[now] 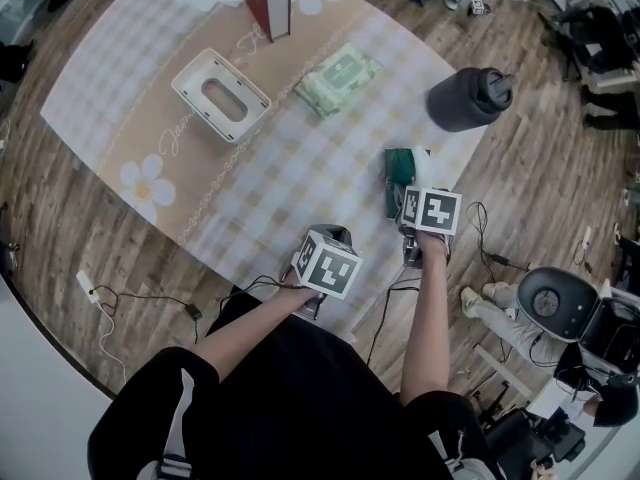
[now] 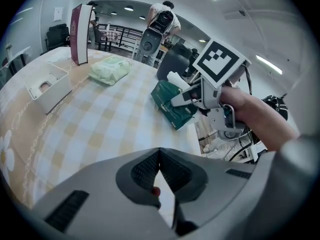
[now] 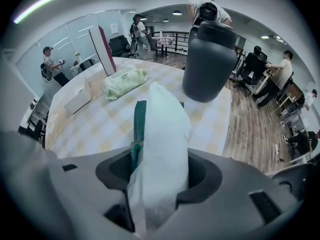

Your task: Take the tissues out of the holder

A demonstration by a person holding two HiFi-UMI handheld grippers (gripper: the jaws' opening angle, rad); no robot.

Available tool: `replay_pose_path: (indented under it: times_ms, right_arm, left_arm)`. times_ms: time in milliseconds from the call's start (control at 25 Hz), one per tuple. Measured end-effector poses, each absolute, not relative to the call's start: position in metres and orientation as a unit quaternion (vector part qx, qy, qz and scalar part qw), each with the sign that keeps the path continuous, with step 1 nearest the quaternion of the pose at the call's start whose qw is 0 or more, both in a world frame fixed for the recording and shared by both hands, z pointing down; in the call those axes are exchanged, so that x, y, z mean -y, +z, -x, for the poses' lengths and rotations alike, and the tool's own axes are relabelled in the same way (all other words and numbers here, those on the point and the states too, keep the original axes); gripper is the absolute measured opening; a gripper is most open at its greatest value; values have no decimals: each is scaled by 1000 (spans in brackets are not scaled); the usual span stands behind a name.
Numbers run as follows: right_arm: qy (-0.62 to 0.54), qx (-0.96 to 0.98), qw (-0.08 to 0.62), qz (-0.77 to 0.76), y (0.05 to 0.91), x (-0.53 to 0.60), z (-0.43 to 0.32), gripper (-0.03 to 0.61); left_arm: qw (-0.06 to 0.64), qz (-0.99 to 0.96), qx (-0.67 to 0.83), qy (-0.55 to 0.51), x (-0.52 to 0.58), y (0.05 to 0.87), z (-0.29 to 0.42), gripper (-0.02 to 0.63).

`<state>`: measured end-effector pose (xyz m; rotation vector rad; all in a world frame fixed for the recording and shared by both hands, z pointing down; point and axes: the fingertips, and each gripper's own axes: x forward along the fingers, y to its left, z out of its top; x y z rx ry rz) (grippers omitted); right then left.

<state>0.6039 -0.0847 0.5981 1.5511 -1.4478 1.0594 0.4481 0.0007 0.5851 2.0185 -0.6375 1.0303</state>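
The white tissue holder [image 1: 221, 95] lies on the table's left part with its oval slot facing up, and it also shows far off as the holder [image 2: 49, 86] and the holder [image 3: 78, 98]. My right gripper [image 1: 405, 208] is shut on a dark green tissue pack [image 1: 400, 173] near the table's right front edge. White tissue [image 3: 160, 149] fills the space between its jaws. In the left gripper view the green pack [image 2: 172, 104] hangs tilted from that gripper [image 2: 182, 96]. My left gripper [image 1: 335, 233] is shut and empty, low over the front edge.
A pale green wipes pack [image 1: 338, 78] lies mid-table, right of the holder. A dark grey jug [image 1: 468, 98] stands at the right edge. A maroon upright stand [image 1: 266, 3] is at the back. Cables run over the wooden floor below the table [image 1: 250, 188]. People stand in the room beyond.
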Motion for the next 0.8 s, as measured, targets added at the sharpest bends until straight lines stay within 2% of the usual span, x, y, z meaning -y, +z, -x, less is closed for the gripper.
replay_pose_path:
  times_ms: [200,800]
  right_arm:
    - [388,580,348,-626,589,81,-601,265]
    - [347,566,239,-708,507,13,-570,259]
  left_arm:
    - [384,-794,246,401,2,582,-446,2]
    - [360,-814,205,408,-6,575,-442,1]
